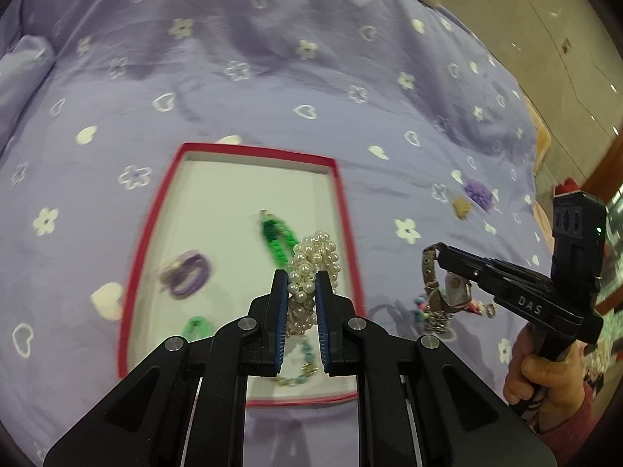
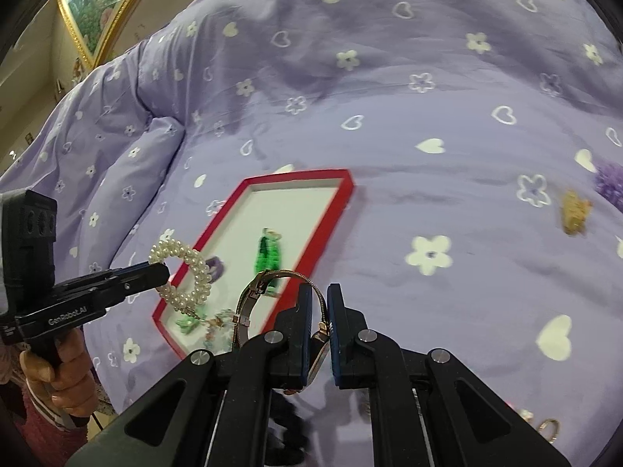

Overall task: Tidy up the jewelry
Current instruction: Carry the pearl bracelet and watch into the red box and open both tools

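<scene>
a: so left tongs (image 1: 303,278) are clamped on the pearl bracelet (image 1: 311,264) over the red box (image 1: 342,210). grip ok?

b: beads roll, pinch across the band. right tongs (image 2: 320,299) grip the watch (image 2: 272,295), strap floppy.

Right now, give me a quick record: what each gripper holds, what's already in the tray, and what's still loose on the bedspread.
left gripper: shut on pearl bracelet, above the tray
right gripper: shut on wristwatch, beside the tray's right edge
tray: red rim, white floor, lies on the bedspread
in tray: green bracelet, purple hair ties, beaded chain, small green piece
loose on bedspread: purple scrunchie, gold clip, ring
</scene>
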`<state>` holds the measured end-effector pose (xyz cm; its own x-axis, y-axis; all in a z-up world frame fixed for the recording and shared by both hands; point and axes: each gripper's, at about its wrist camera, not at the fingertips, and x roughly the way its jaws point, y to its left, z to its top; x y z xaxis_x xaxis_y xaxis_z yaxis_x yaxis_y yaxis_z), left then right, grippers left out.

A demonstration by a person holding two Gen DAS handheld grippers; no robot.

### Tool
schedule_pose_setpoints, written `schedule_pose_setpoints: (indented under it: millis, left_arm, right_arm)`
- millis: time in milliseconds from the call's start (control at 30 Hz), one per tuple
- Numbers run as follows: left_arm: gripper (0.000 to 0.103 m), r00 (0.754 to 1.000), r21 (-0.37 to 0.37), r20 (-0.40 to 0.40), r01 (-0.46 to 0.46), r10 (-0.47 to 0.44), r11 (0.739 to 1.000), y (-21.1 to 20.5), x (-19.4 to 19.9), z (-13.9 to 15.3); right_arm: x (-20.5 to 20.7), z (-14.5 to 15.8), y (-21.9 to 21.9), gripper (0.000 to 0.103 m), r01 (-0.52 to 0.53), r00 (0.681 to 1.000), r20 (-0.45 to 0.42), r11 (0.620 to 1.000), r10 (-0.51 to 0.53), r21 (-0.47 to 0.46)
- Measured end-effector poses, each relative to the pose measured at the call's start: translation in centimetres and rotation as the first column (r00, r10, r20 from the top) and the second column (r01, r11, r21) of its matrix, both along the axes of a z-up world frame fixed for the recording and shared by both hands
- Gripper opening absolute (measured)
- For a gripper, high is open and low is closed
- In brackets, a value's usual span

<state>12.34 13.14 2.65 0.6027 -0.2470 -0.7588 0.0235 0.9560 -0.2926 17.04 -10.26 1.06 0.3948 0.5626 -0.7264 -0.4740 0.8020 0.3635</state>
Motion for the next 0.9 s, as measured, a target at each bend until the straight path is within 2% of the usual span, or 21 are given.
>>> schedule_pose_setpoints:
  millis: [400,633,900]
  left_arm:
    - [0.012,0.996,-0.056,-0.025,-0.089,0.088,0.994,4.5,0.2,-1.6]
    - [0.012,0.992,-0.102,-0.066,-0.111,0.104,0.989,6.1,2.0,-3.7]
    - [0.012,0.987,-0.085,-0.106,-0.128,0.119,0.988,7.3,4.2,-5.8]
  right_arm:
    - [0.0,-0.6,5.4,0.008,-0.077,0.997,-0.011,0.997,0.077,0.017]
    - [1.3,-1.5,8.6,0.008,-0.101,0.995,-0.015,0.995,0.101,-0.022]
    - [3.3,-3.8,11.2,0.008,-0.122,0.992,-0.039,0.99,0.119,-0.073]
